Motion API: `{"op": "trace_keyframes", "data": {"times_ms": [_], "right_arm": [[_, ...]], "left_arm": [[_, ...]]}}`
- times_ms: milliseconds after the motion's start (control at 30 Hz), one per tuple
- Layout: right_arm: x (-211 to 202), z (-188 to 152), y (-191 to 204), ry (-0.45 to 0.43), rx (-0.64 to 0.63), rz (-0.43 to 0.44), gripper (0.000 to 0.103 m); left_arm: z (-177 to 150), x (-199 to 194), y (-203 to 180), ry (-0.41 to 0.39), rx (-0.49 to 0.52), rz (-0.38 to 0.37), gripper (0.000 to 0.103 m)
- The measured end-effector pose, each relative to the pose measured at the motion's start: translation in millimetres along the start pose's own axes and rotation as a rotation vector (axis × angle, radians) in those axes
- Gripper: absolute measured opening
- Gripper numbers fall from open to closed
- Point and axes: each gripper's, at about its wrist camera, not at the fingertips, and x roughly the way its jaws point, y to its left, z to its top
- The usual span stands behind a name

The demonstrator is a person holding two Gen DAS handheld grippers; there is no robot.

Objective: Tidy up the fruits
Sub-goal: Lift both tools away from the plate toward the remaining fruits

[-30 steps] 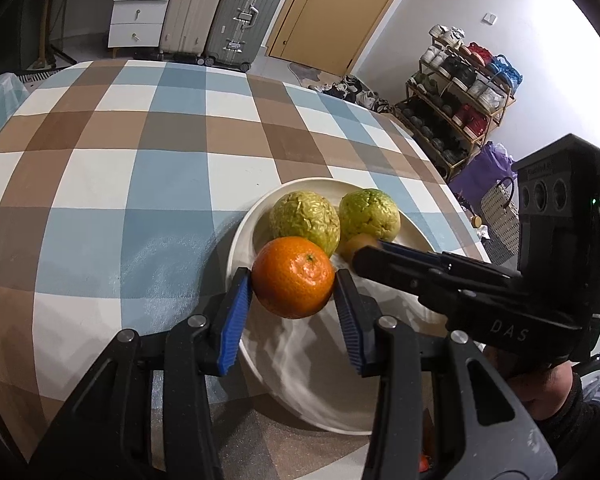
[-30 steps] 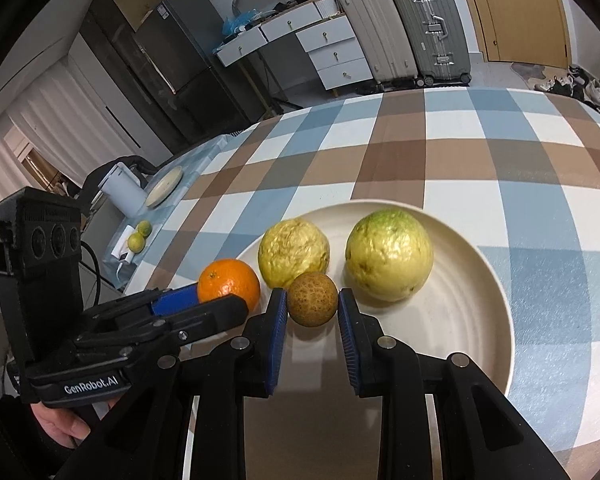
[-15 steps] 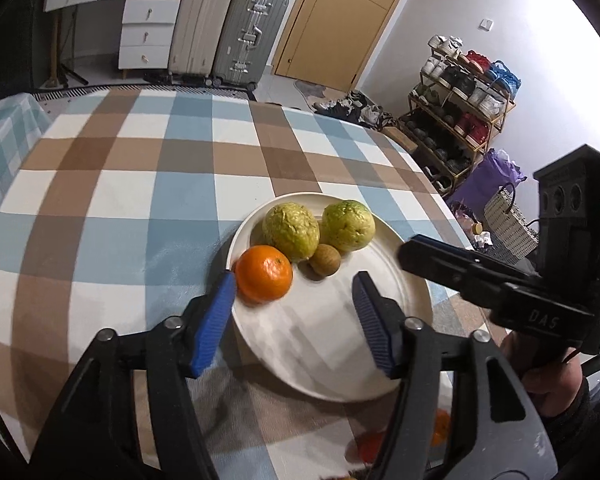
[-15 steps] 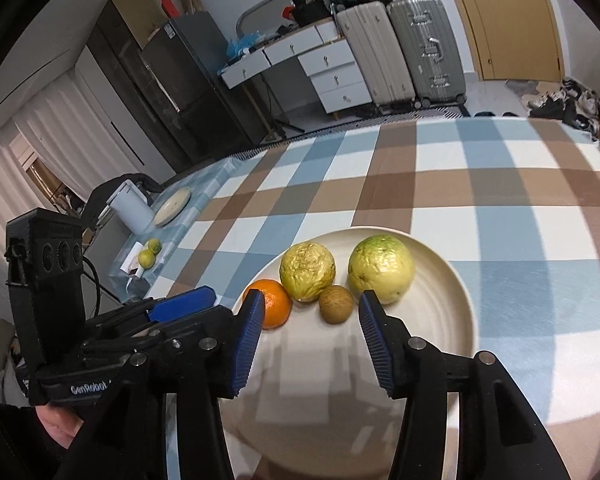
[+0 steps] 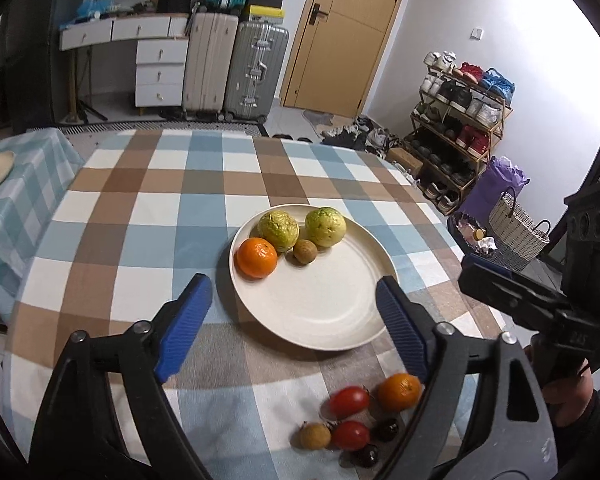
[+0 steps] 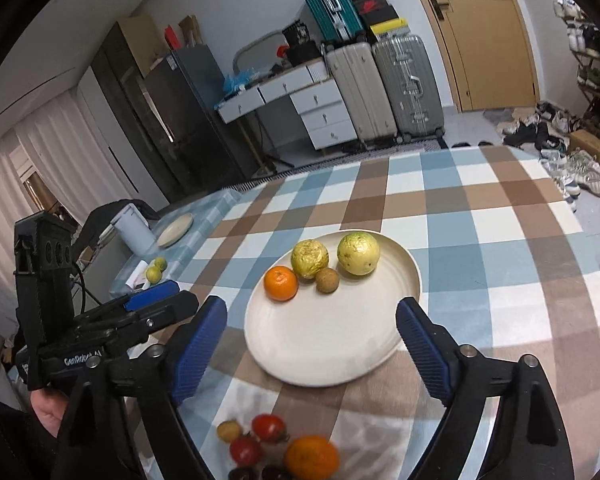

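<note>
A cream plate (image 5: 324, 312) (image 6: 332, 352) on the checked table holds an orange (image 5: 257, 258) (image 6: 281, 283), two yellow-green guavas (image 5: 278, 230) (image 6: 358, 253) and a small brown fruit (image 5: 304, 251) (image 6: 326, 280). My left gripper (image 5: 292, 320) is open and empty, held back above the plate's near edge. My right gripper (image 6: 312, 344) is open and empty, also above the near edge. Near the table's front edge lie a second orange (image 5: 399, 392) (image 6: 311, 458), red tomatoes (image 5: 349, 400) (image 6: 268, 427), a small brown fruit (image 5: 315, 435) and dark fruits (image 5: 385, 429).
The round table (image 5: 140, 216) has a blue, brown and white checked cloth. A side table (image 6: 168, 236) at the left carries a small plate, a white jug and two green fruits. Suitcases, drawers, a door and a shoe rack stand beyond.
Both grippers let go of their fruit, the left the orange and the right the small brown fruit, opened wide and pulled back and up. The loose fruits at the front edge came into view.
</note>
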Motion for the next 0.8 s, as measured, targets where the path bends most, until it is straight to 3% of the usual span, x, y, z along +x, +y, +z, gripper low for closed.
{"op": "trace_keyframes", "data": {"times_ms": [200, 367, 433, 633, 800], "right_arm": [[-31, -23, 11, -0.037, -0.016, 0.001, 0.098], [-47, -41, 14, -0.047, -0.011, 0.001, 0.099], [-52, -48, 15, -0.045, -0.006, -0.001, 0.099], [-61, -71, 17, -0.032, -0.003, -0.004, 0.100], [-58, -93, 19, 0.006, 0.005, 0.003, 0.100]], "left_arm": [[-20, -28, -13, -0.016, 0.011, 0.006, 0.085], [-43, -45, -17, -0.022, -0.003, 0.011, 0.094], [-53, -51, -19, -0.029, -0.005, 0.016, 0.099], [-81, -62, -23, -0.035, -0.009, 0.005, 0.102], [-107, -62, -27, 0.004, -0.009, 0.009, 0.102]]}}
